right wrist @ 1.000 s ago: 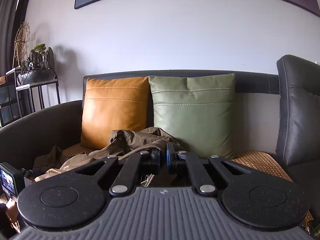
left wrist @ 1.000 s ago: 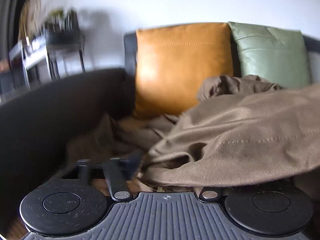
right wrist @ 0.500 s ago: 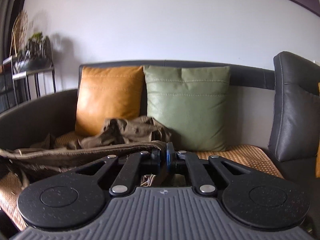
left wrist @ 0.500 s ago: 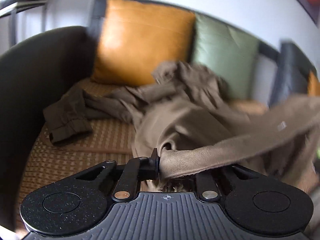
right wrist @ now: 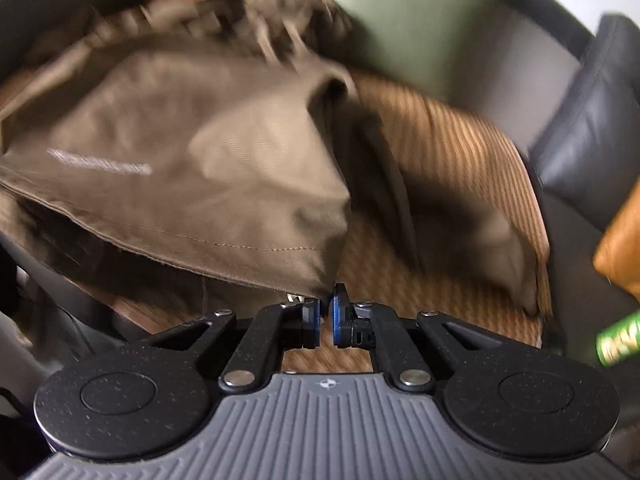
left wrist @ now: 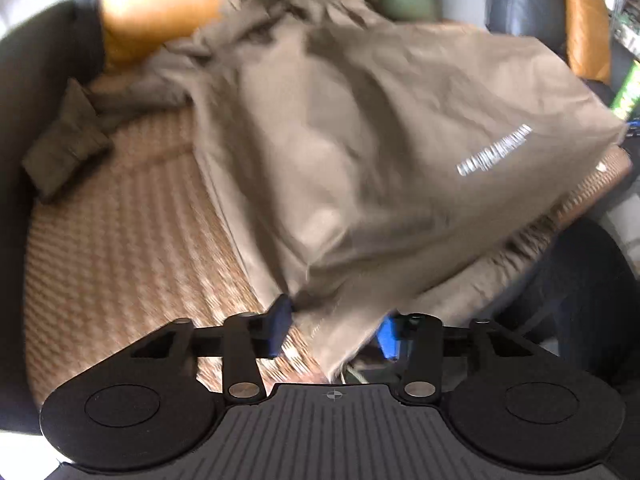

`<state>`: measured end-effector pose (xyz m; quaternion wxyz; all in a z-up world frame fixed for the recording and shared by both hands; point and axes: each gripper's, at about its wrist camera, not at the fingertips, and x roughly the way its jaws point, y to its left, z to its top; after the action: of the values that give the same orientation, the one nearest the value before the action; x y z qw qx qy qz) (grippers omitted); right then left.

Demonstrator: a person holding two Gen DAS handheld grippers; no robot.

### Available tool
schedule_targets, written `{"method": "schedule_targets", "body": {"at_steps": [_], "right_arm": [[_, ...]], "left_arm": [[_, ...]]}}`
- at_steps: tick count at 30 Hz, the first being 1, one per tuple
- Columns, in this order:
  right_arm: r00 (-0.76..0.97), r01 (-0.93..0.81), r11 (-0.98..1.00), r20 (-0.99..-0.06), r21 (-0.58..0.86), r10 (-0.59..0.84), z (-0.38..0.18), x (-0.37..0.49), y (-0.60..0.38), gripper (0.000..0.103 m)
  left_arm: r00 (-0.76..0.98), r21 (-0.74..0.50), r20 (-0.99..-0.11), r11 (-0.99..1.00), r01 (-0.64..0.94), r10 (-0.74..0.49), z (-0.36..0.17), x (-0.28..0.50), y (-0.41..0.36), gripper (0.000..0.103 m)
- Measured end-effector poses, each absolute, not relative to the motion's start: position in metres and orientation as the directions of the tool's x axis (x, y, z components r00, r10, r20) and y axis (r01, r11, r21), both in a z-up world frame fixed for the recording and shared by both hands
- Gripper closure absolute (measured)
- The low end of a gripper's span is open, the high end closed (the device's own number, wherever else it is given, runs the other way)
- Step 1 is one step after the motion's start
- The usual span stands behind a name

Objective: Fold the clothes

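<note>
A brown garment (left wrist: 360, 140) with a white printed line lies spread and rumpled over the sofa seat, blurred by motion. One sleeve cuff (left wrist: 64, 148) lies off to the left on the mat. My left gripper (left wrist: 334, 330) points down at the garment's near edge. Its jaws are opening, and a fold of the cloth hangs loose between them without being pinched. In the right wrist view the garment (right wrist: 200, 160) billows above the seat. My right gripper (right wrist: 325, 320) is shut on the stitched hem corner.
A woven tan mat (left wrist: 120, 240) covers the seat. An orange cushion (left wrist: 160, 0) and a green cushion (right wrist: 420, 20) lean on the backrest. The dark sofa arm (left wrist: 32, 80) bounds the left. A dark leather cushion (right wrist: 592, 140) and a green object (right wrist: 618, 340) sit right.
Both grippers have tipped down toward the seat. The left jaws, shut on the cloth before, have spread apart. The garment has come down over the seat, the right gripper still pinching its hem.
</note>
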<state>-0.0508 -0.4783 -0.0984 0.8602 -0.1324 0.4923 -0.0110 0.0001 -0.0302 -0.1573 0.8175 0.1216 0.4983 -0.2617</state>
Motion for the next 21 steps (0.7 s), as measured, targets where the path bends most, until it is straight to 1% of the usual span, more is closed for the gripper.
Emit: {"method": "schedule_targets", "body": {"at_steps": [1,3,5,7,8,9,10,11,12,13,14,15,17,19,21], "right_arm": [[0.486,-0.092,0.964,-0.856,-0.249,-0.175,-0.11,-0.05,-0.484,0.101],[0.4,-0.059,0.974,-0.899,-0.22,-0.179,-0.13,-0.051,-0.496,0.103],[0.402,-0.045,0.98,-0.901,-0.196,-0.162,-0.129,-0.057,-0.502,0.103],[0.404,-0.031,0.985,-0.903,-0.171,-0.145,-0.128,-0.063,-0.507,0.103],[0.436,-0.032,0.987,-0.891,-0.155,-0.126,-0.122,-0.065,-0.508,0.102],[0.468,-0.035,0.99,-0.877,-0.139,-0.107,-0.115,-0.066,-0.508,0.1],[0.497,-0.039,0.989,-0.861,-0.146,-0.108,-0.11,-0.066,-0.506,0.089],[0.525,-0.042,0.987,-0.844,-0.153,-0.108,-0.105,-0.065,-0.504,0.073],[0.552,-0.046,0.986,-0.827,-0.16,-0.108,-0.101,-0.065,-0.502,0.065],[0.584,-0.041,0.99,-0.807,-0.136,-0.087,-0.097,-0.064,-0.501,0.051],[0.608,-0.031,0.995,-0.792,-0.094,-0.056,-0.093,-0.06,-0.502,0.04],[0.631,-0.022,0.998,-0.776,-0.052,-0.026,-0.09,-0.056,-0.503,0.037],[0.66,-0.02,1.0,-0.751,0.023,0.03,-0.086,-0.048,-0.507,0.034],[0.659,-0.045,0.997,-0.748,0.057,0.073,-0.09,-0.041,-0.507,0.029],[0.648,-0.063,0.997,-0.757,0.053,0.081,-0.098,-0.035,-0.506,0.029]], "left_arm": [[0.353,-0.072,-0.884,0.834,0.547,-0.308,-0.161,-0.002,-0.028,0.039],[0.326,-0.092,-0.893,0.835,0.542,-0.309,-0.169,-0.006,-0.023,0.037],[0.33,-0.108,-0.891,0.852,0.512,-0.311,-0.172,-0.009,-0.013,0.037],[0.355,-0.125,-0.879,0.871,0.475,-0.32,-0.173,-0.01,-0.003,0.033],[0.373,-0.126,-0.87,0.877,0.464,-0.322,-0.173,-0.01,0.0,0.03],[0.386,-0.133,-0.861,0.879,0.457,-0.331,-0.173,-0.011,0.001,0.029],[0.395,-0.148,-0.852,0.881,0.449,-0.345,-0.174,-0.012,0.002,0.029],[0.404,-0.164,-0.842,0.882,0.442,-0.359,-0.174,-0.013,0.002,0.029],[0.413,-0.179,-0.831,0.883,0.435,-0.372,-0.174,-0.013,0.003,0.029],[0.415,-0.234,-0.812,0.88,0.414,-0.411,-0.174,-0.014,0.007,0.029],[0.412,-0.322,-0.781,0.867,0.38,-0.47,-0.174,-0.015,0.015,0.029],[0.412,-0.407,-0.744,0.846,0.345,-0.525,-0.174,-0.016,0.023,0.029],[0.424,-0.529,-0.674,0.795,0.297,-0.606,-0.17,-0.021,0.039,0.028],[0.459,-0.586,-0.623,0.767,0.263,-0.633,-0.165,-0.024,0.054,0.023],[0.511,-0.633,-0.579,0.745,0.209,-0.635,-0.164,-0.024,0.07,0.02]]}}
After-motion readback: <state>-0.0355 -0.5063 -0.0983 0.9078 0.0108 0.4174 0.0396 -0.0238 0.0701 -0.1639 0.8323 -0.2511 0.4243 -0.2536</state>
